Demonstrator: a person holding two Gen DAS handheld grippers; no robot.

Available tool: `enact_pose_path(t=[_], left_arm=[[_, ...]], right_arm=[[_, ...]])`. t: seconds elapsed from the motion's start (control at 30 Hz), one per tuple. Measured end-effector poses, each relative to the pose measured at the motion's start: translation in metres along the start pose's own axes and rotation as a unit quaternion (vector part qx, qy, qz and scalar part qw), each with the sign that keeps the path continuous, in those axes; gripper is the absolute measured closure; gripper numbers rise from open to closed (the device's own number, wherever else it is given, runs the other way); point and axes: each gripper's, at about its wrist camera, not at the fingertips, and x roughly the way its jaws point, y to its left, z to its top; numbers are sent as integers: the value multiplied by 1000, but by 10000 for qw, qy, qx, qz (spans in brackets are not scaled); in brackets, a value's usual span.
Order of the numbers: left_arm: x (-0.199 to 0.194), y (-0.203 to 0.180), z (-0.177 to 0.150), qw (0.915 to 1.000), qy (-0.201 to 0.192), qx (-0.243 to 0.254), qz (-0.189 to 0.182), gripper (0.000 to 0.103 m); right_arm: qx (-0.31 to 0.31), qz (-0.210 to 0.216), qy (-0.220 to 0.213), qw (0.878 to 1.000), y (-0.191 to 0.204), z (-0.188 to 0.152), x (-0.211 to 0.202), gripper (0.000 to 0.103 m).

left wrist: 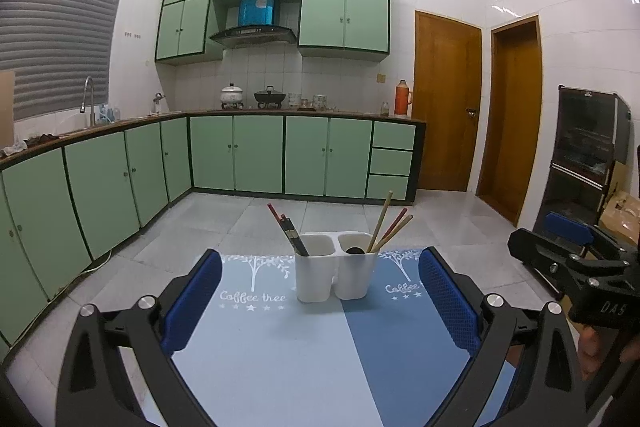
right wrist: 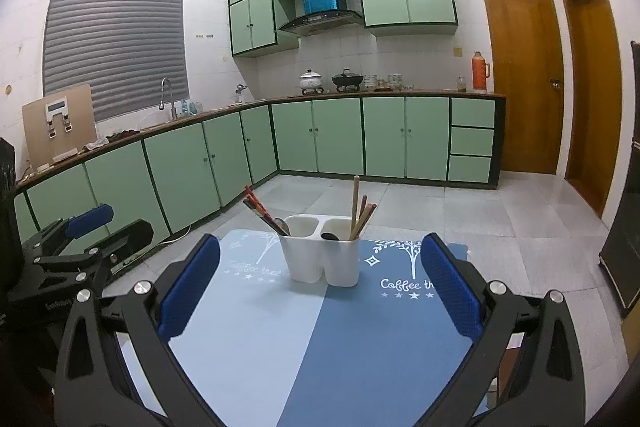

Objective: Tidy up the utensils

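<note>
a white two-compartment utensil holder (left wrist: 335,269) stands upright on the table (left wrist: 280,367), near its far edge and roughly centred across it. in the left wrist view its left compartment holds dark and red chopsticks (left wrist: 289,233) leaning out to the left, and its right compartment holds pale wooden chopsticks (left wrist: 386,223) leaning to the right, with a dark rounded utensil end (left wrist: 354,250) showing at the rim. the holder's walls are plain and smooth, with a groove down the front between the two cups.

the table carries a blue mat (right wrist: 360,347), light on the left half and darker on the right, printed with white trees and "coffee tree" lettering. the mat in front of the holder is bare all the way back to the tongs.

the left tongs (left wrist: 320,303) stand wide open with nothing between the blue pads, well short of the holder. the right tongs (right wrist: 320,291) are likewise spread wide and hold nothing. beyond the table's far edge lies open tiled floor (right wrist: 460,219), bounded by green cabinets (right wrist: 340,135) and wooden doors (right wrist: 524,75).
</note>
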Motion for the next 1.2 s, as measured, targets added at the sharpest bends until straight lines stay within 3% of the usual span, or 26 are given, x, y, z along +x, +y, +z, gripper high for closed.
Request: enact_pose_path(t=[1.2], left_arm=[[-21,-1,-5,9999,-78,-52,51,6]], right_arm=[[-167,44,-46,9998,21,-3,-12,6]])
